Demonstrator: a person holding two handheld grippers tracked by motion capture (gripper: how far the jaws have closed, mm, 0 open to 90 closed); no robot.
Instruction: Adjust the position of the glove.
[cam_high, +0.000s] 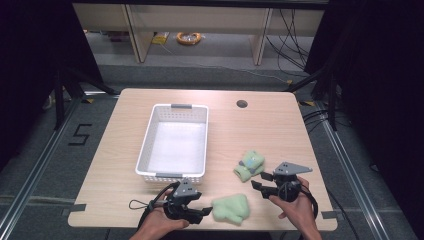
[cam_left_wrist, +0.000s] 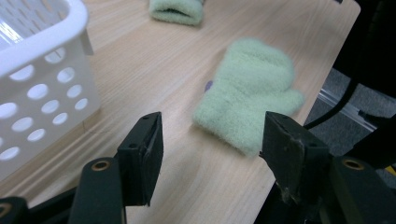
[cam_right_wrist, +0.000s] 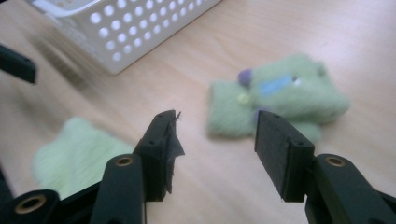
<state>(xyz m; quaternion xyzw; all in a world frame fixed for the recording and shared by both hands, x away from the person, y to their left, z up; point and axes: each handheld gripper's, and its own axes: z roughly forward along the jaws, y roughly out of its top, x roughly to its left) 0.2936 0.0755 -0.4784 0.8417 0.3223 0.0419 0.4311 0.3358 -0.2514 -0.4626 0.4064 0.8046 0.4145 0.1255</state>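
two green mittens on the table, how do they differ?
The plain fuzzy pale-green mitten lies flat near the table's front edge, by the left gripper. The decorated pale-green mitten, with blue and purple patches, lies bunched farther back, ahead of the right gripper. Both are fleecy, outside the white basket.

A white perforated basket (cam_high: 172, 142) stands left of centre on the pale wooden table (cam_high: 260, 130), a round cable hole (cam_high: 242, 104) lies near the far edge, and an orange coil (cam_high: 189, 37) rests on the floor beyond.
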